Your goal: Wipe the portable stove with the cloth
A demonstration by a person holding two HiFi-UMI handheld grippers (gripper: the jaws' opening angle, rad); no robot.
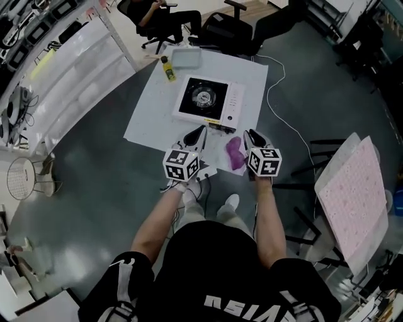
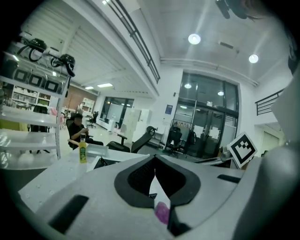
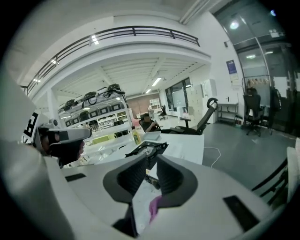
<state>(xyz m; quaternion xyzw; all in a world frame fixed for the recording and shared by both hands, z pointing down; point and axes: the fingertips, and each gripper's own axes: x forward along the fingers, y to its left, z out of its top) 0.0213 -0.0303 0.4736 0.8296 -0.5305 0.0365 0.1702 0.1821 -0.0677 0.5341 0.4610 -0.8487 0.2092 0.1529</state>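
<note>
Portable stove (image 1: 211, 100) sits square on the white tabletop (image 1: 151, 107), burner in the middle, control panel strip along its right side. Nothing is touching it.

Purple cloth (image 1: 236, 153) lies crumpled on the tabletop by the near edge, just off the stove's near right corner and apart from it. It lies between the two tools, closer to the right one.

Left tool (image 1: 201, 131): clenched, the jaw tips meet and there is nothing between them. It hovers at the stove's near edge. In the left gripper view only bare tabletop and a bit of the cloth (image 2: 162, 213) show below the tips.

Right tool (image 1: 250, 135): released, with a narrow gap at the tips and nothing in it. It sits just right of the cloth; I can't tell whether they touch. The right gripper view looks through the gap to the stove (image 3: 147, 149), with the cloth (image 3: 153, 206) low in the frame.

Other items: yellow bottle (image 1: 167, 69) upright beyond the stove's far left corner, grey tray (image 1: 186, 58) at the far edge beside it. White cable (image 1: 283, 119) runs across the floor off the right side. Seated person (image 1: 164, 16) past the far end.
</note>
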